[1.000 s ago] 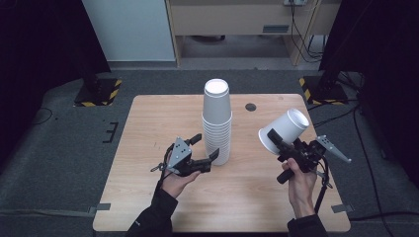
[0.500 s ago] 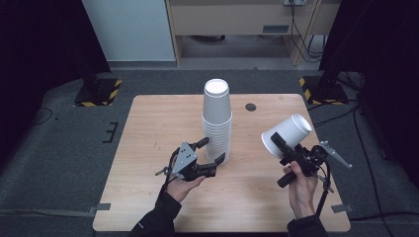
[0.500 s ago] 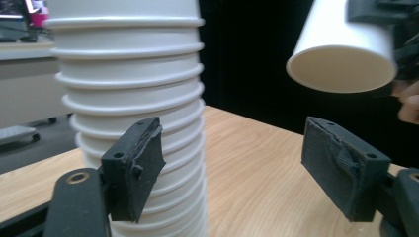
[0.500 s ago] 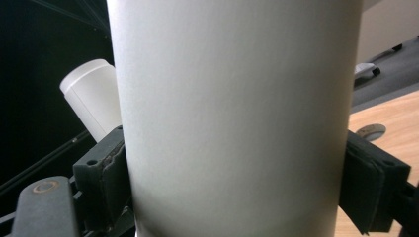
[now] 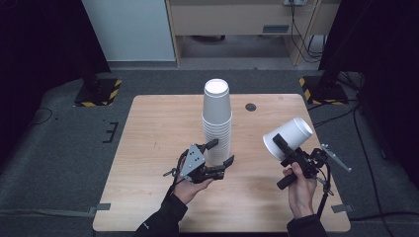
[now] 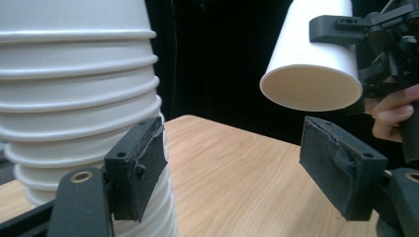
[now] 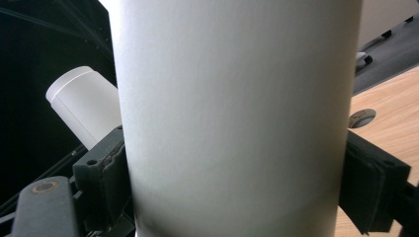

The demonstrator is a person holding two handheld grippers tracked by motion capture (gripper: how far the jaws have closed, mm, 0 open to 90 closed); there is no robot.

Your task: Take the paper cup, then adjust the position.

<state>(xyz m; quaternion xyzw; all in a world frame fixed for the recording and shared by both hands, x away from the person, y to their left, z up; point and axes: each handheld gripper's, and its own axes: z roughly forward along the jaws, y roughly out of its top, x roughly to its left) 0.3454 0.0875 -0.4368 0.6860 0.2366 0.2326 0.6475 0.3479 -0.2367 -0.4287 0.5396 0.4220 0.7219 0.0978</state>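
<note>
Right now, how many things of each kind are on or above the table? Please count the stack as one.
Stack of white paper cups: 1
Single white paper cup, held in the right gripper: 1
Grippers, with the left gripper: 2
Total: 4

Both hand-held grippers black plastic w/ dark padded jaw faces & brass screw inserts; left hand-held gripper [image 5: 213, 157] has grey triangular plate, right hand-held gripper [image 5: 288, 149] trails cable. Dark sleeves.

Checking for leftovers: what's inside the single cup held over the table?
Through the cup's open mouth, the left gripper view shows bare white inner wall near the rim; the deeper interior is hidden.
</note>
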